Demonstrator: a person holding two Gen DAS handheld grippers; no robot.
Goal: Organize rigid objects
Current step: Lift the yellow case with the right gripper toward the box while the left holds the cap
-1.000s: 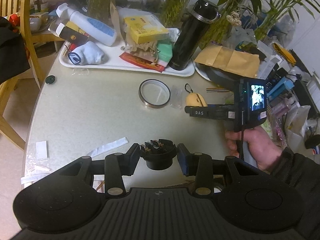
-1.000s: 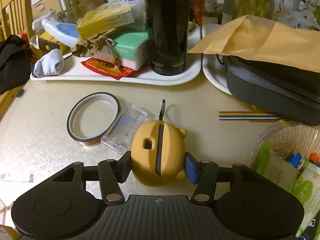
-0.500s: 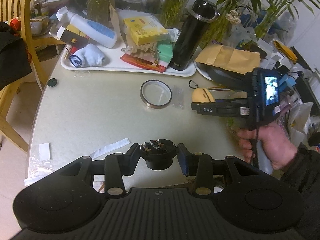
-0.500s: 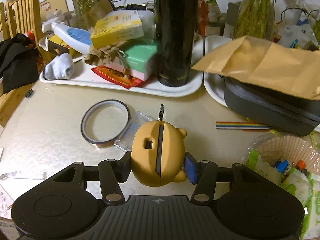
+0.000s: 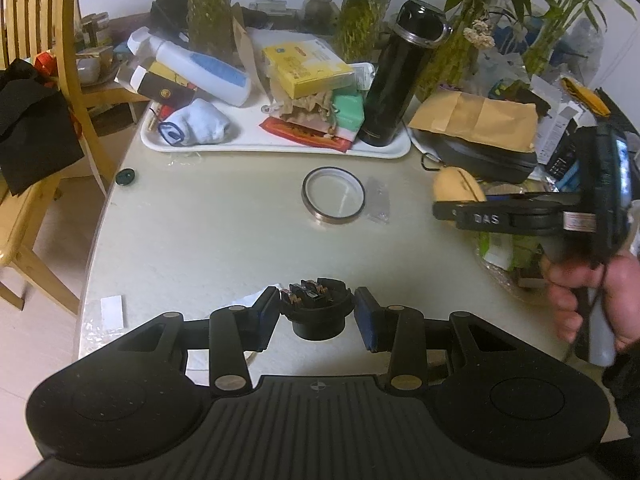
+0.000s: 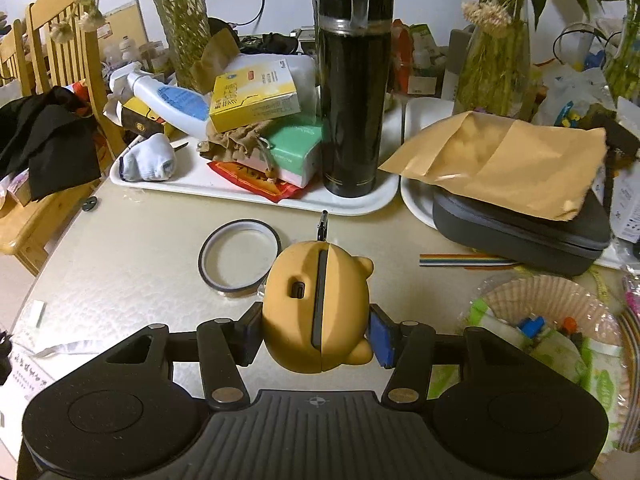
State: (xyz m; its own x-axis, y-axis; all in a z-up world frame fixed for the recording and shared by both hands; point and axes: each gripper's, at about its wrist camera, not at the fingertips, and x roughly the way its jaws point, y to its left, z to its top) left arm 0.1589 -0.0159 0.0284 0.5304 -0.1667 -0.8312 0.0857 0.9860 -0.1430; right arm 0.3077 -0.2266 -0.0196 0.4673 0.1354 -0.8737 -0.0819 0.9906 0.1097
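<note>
My left gripper is shut on a small black round part with metal contacts on top, held above the table's near edge. My right gripper is shut on a yellow bear-shaped case with a carabiner clip, held above the table. The case and right gripper also show in the left wrist view at the right. A tape ring and a clear plastic packet lie on the table before a white tray.
The tray holds a black flask, yellow box, white bottle, sock and green box. A dark zip case under a brown envelope lies at right. A wooden chair stands left. Paper strips lie near the front edge.
My right gripper has lifted the yellow case off the table and moved back and right. My left gripper has kept its hold and barely moved.
</note>
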